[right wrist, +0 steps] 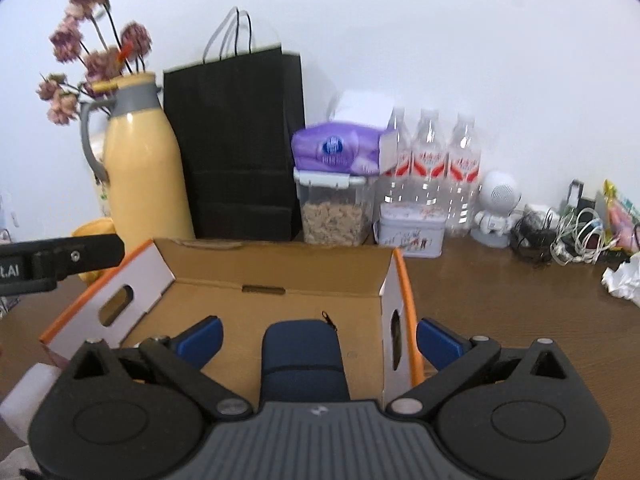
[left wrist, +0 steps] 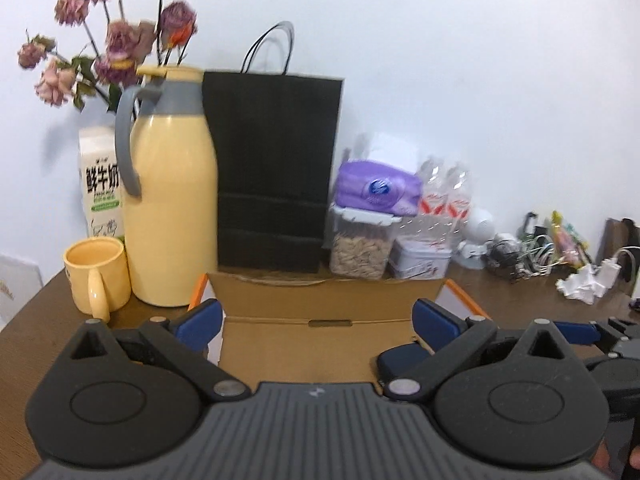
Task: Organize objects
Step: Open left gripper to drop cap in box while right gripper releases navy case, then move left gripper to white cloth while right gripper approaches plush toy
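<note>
An open cardboard box (right wrist: pixel 280 272) with orange-edged white flaps sits on the brown table. A navy zip pouch (right wrist: pixel 304 356) lies on the box floor. My right gripper (right wrist: pixel 320 342) hangs over the near side of the box, open wide; its blue pads (right wrist: pixel 200 340) stand well clear of the pouch on both sides. My left gripper (left wrist: pixel 318 326) is also open and empty, over the same box (left wrist: pixel 320 300); a corner of the pouch (left wrist: pixel 400 356) shows by its right finger. Each gripper shows at the other view's edge: left gripper (right wrist: pixel 60 260), right gripper (left wrist: pixel 588 332).
Behind the box along the wall stand a yellow thermos (left wrist: pixel 172 208), a yellow mug (left wrist: pixel 96 272), a milk carton (left wrist: pixel 100 184), dried flowers (left wrist: pixel 112 40), a black paper bag (left wrist: pixel 276 168), a seed container (right wrist: pixel 332 208) under purple tissues, water bottles (right wrist: pixel 428 172), a tin (right wrist: pixel 412 232), tangled cables (right wrist: pixel 560 236) and crumpled paper (left wrist: pixel 584 284).
</note>
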`<state>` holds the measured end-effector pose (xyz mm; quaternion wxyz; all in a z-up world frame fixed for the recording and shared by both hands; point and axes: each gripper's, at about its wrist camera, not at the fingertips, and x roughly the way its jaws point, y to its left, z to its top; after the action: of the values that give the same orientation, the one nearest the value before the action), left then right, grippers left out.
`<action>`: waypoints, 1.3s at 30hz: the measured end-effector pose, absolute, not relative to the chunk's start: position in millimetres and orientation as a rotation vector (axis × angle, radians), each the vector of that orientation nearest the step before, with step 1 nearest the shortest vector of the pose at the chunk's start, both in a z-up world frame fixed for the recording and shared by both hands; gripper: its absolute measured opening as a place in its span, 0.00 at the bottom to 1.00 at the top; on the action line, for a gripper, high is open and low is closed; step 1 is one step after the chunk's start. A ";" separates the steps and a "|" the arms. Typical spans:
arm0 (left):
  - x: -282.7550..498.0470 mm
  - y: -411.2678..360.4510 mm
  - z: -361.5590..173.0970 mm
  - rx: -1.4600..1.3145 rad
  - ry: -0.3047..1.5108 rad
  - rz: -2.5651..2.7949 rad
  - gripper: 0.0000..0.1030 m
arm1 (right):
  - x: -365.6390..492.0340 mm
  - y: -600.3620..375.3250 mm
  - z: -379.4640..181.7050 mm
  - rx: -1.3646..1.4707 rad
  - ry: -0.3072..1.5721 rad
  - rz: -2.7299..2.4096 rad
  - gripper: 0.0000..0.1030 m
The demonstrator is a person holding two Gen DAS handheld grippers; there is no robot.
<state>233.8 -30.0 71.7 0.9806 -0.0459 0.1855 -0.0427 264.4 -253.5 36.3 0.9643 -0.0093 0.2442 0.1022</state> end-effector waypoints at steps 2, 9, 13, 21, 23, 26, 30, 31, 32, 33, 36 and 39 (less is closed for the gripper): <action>222.4 -32.4 76.5 -0.086 0.360 -0.104 1.00 | 252.8 -256.2 43.8 -0.020 0.470 0.217 1.00; 178.3 -32.9 88.0 -0.072 0.325 -0.132 1.00 | 206.9 -263.4 59.4 -0.020 0.410 0.242 1.00; 152.7 -30.1 88.5 -0.059 0.323 -0.133 1.00 | 180.8 -266.4 60.2 -0.023 0.403 0.254 1.00; 113.9 -24.6 76.3 -0.002 0.359 -0.123 1.00 | 132.9 -271.3 49.5 -0.015 0.426 0.271 1.00; 107.3 -21.5 70.5 0.004 0.373 -0.119 1.00 | 124.3 -272.1 44.8 -0.018 0.440 0.272 1.00; 101.1 -15.6 61.6 0.001 0.410 -0.098 1.00 | 114.7 -273.6 37.0 -0.020 0.463 0.275 1.00; 89.3 -7.0 48.8 -0.011 0.451 -0.082 1.00 | 103.1 -276.4 26.1 -0.014 0.493 0.267 1.00; 86.5 -5.0 45.5 -0.014 0.463 -0.079 1.00 | 101.2 -277.2 23.6 -0.012 0.500 0.265 1.00; 84.1 -3.2 42.9 -0.017 0.474 -0.074 1.00 | 99.1 -278.0 20.8 -0.010 0.509 0.263 1.00; 81.2 -1.2 40.1 -0.020 0.485 -0.069 1.00 | 96.8 -278.5 18.1 -0.008 0.516 0.262 1.00; 73.9 3.2 33.8 -0.035 0.508 -0.059 1.00 | 91.4 -279.2 9.3 0.001 0.541 0.259 1.00; 67.4 8.4 27.1 -0.051 0.532 -0.050 1.00 | 84.8 -278.8 1.9 0.005 0.561 0.259 1.00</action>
<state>67.4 8.4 27.1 0.9642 -0.0250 0.2628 -0.0249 84.8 -278.8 1.9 0.9527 0.0026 0.2759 0.1276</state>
